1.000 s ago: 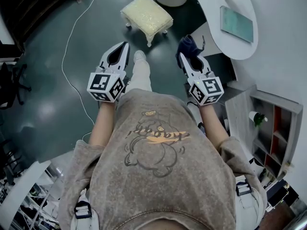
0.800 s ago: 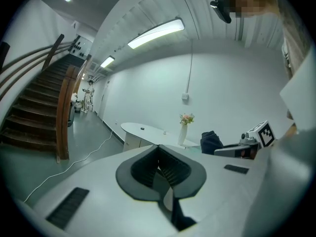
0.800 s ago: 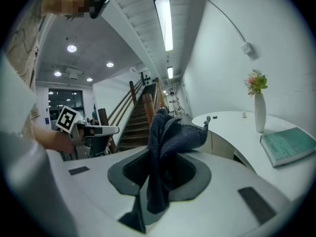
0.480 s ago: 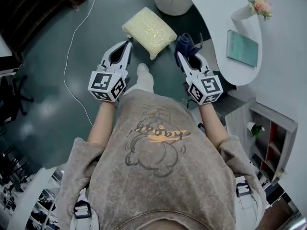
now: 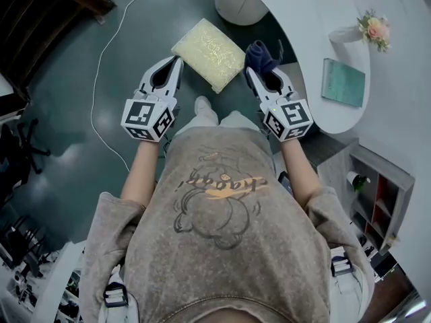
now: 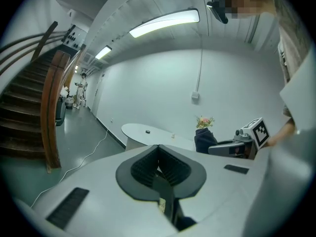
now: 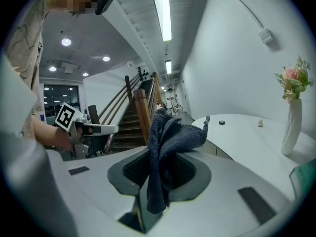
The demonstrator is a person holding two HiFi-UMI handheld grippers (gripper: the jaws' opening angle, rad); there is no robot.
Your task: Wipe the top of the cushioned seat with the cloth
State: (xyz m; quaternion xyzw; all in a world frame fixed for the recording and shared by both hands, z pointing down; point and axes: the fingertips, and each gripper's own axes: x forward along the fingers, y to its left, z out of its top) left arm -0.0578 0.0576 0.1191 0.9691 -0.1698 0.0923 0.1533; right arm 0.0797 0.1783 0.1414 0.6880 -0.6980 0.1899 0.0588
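The cushioned seat (image 5: pixel 209 50), a small pale yellow footstool, stands on the dark floor between and just ahead of my two grippers in the head view. A dark blue cloth (image 5: pixel 259 56) bunches out of my right gripper (image 5: pixel 252 73), which is shut on it; in the right gripper view the cloth (image 7: pixel 165 147) hangs folded between the jaws. To the stool's left my left gripper (image 5: pixel 176 62) is held with its jaws closed together and nothing in them. In the left gripper view that gripper (image 6: pixel 159 163) points up at the wall, and the seat is hidden.
A curved white counter (image 5: pixel 316 42) runs along the right, carrying a teal book (image 5: pixel 343 83) and a vase of flowers (image 5: pixel 372 29). A white cable (image 5: pixel 101 66) trails over the floor at left. A wooden staircase (image 6: pixel 34 112) rises on the left. A shelf unit (image 5: pixel 377 194) sits at lower right.
The seat has come nearer in the head view, from well ahead of the grippers to right between their tips. The right gripper still holds the cloth; the counter has shifted right.
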